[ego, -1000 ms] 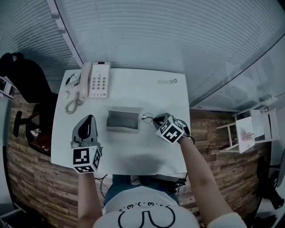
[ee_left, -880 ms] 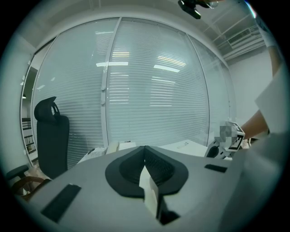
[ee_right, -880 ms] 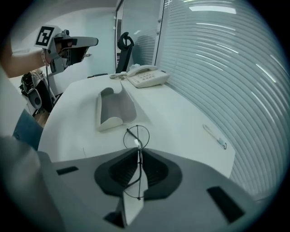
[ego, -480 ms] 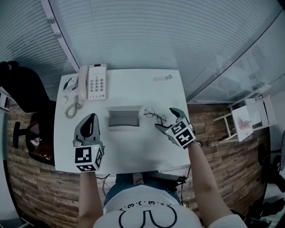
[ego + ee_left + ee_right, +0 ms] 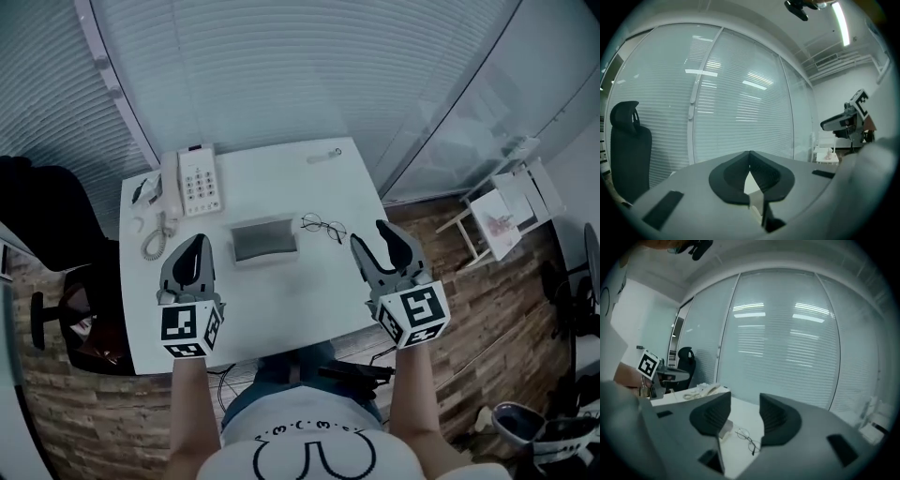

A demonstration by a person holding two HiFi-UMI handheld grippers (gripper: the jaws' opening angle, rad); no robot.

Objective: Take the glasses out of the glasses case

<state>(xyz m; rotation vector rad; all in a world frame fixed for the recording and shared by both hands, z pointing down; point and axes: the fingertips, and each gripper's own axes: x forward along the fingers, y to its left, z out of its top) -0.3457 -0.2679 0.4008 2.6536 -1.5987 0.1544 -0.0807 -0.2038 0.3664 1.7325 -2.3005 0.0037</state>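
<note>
Now the glasses [image 5: 323, 226] lie out on the white table [image 5: 281, 314].
They sit just right of the case [image 5: 263, 240], long axis across the table, right end slanting toward the person. The left gripper [image 5: 194, 251] has its jaws together, empty; the right gripper [image 5: 375, 240] has jaws closing on nothing.

The table [image 5: 281, 309] has a smooth, matt white top with no grain. The glasses [image 5: 323, 226] look like thin dark metal wire round clear lenses. The glasses case [image 5: 263, 240] is grey and dull inside and out; whether it is cloth or plastic cannot be told. The telephone [image 5: 198, 179] is pale hard plastic with a faint sheen, as is its coiled cord [image 5: 155, 234]. The floor [image 5: 56, 412] shows brown, wood-grained planks. The blinds [image 5: 281, 75] are fine pale slats behind glossy glass.
</note>
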